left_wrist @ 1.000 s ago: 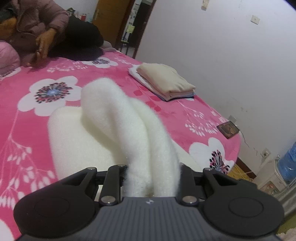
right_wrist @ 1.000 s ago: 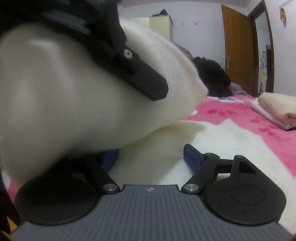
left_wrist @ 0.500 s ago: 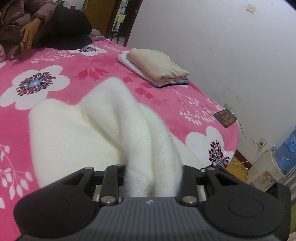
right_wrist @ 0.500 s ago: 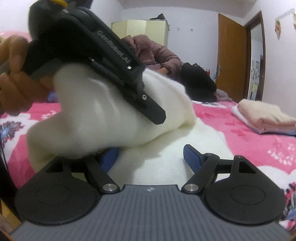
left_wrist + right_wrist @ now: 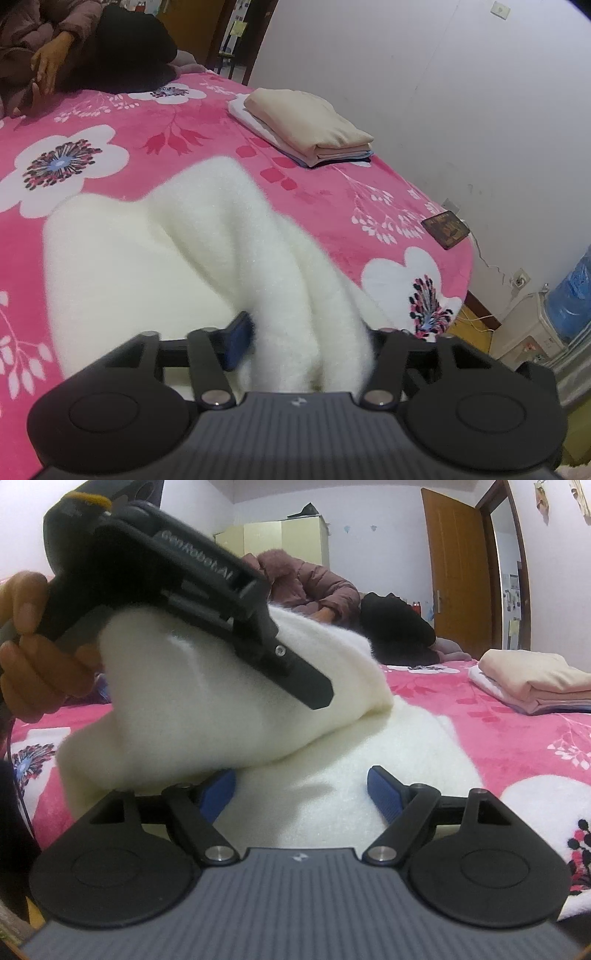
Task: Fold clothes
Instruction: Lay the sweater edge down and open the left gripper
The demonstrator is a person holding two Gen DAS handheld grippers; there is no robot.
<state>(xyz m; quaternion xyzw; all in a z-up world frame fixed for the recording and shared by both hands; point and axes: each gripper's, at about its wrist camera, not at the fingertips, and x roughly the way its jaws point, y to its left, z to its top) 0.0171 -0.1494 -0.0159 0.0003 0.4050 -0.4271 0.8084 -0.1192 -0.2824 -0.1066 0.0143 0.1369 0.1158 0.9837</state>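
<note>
Over the last second the left gripper (image 5: 306,343) had come lower toward the bed (image 5: 122,147), and its fingers had eased: half a second earlier they pinched the raised fold tight, whereas now the blue left pad (image 5: 238,341) stood slightly clear of the fleece, while the other finger was buried in the pile. Whether any grip remained could not be told. That suggested, as a judgement, that the lifted fold was being laid down over the rest of the garment.

The white fleece garment (image 5: 155,266) lay spread on the pink floral bed, 1 thick ridge of it rising into the left gripper. The right gripper (image 5: 301,794) hovered low over the flat part, its 2 blue fingers well apart and holding nothing.

The fleece looked thick, soft and springy, with rounded edges that would not hold a sharp crease. The bedcover was plush. Well apart, near the far edge, sat a neat stack of folded clothes (image 5: 306,125), smoother and thinner, beige on top. A person (image 5: 314,587) in a padded jacket sat at the far side.
</note>
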